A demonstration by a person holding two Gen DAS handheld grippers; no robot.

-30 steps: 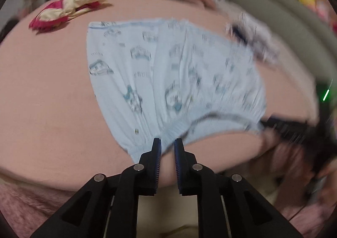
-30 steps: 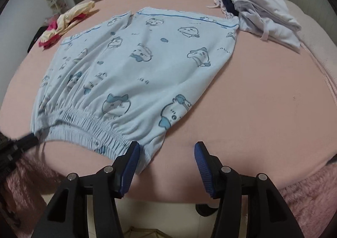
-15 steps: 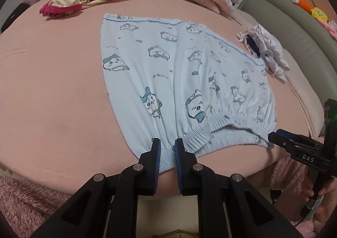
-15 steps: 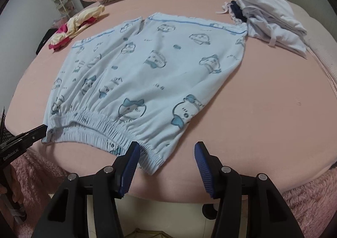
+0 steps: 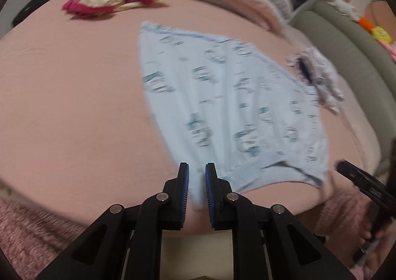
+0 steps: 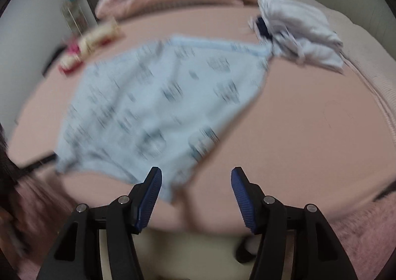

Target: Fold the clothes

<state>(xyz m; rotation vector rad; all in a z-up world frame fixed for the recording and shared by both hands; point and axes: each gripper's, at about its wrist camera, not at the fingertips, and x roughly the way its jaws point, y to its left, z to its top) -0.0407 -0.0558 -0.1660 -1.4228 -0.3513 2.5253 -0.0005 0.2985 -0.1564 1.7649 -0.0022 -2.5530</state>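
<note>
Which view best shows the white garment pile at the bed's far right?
The right wrist view: the white garment pile appears large and whole, though blurred. The left wrist view shows it smaller, smeared, near the blue shorts.

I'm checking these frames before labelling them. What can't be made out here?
- Print on the blue shorts: motion blur in both views.
- Right gripper contact with the waistband: its jaws stand wide; blur hides whether the left finger touches cloth.
- White clothes pile: smeared, items indistinct.
- Left gripper: nearly closed on the waistband corner; firmness of grip unclear.
</note>
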